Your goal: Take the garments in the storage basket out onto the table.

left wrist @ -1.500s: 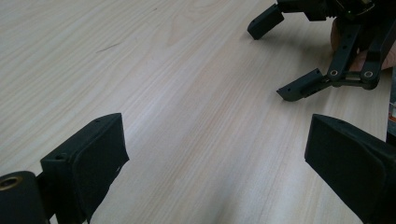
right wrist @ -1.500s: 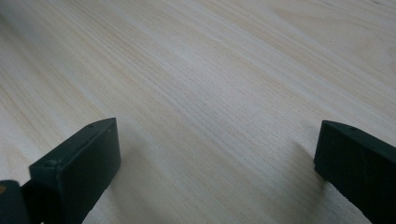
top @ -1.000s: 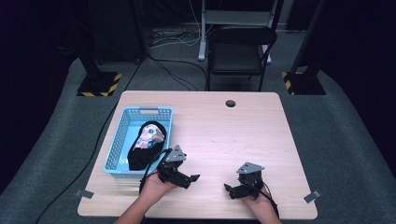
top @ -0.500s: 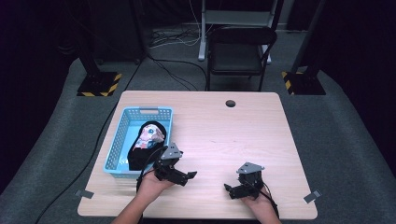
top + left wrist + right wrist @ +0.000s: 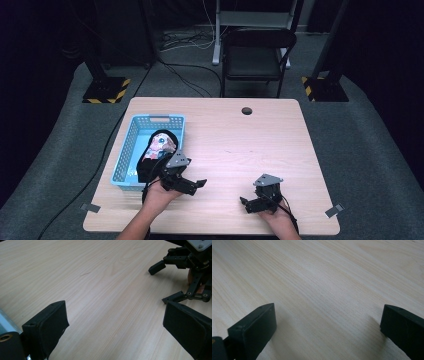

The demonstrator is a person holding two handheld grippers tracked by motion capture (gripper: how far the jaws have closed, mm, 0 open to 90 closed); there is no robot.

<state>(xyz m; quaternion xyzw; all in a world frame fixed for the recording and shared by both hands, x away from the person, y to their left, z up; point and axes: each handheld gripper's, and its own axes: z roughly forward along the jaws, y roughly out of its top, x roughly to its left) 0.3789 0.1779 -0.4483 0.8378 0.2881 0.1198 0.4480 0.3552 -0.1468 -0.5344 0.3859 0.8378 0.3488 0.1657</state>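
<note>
The patterned shoe (image 5: pixel 159 146) lies in the blue basket (image 5: pixel 127 147) just behind the left gripper (image 5: pixel 196 184), long axis running away from it, far nearer than the right gripper (image 5: pixel 245 202); both grippers gape wide, empty.

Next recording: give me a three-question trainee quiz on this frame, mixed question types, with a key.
1. True or false: the left hand-held gripper holds something from the blue basket.
2. Multiple choice: the black slipper with a patterned insole lies A) on the bare table B) in the blue basket C) on the chair.
3. Short answer: what lies between the jaws of the right hand-held gripper?

Key
1. False; its jaws stand open over the bare wooden table.
2. B.
3. Nothing but bare tabletop; its jaws are open.
</note>
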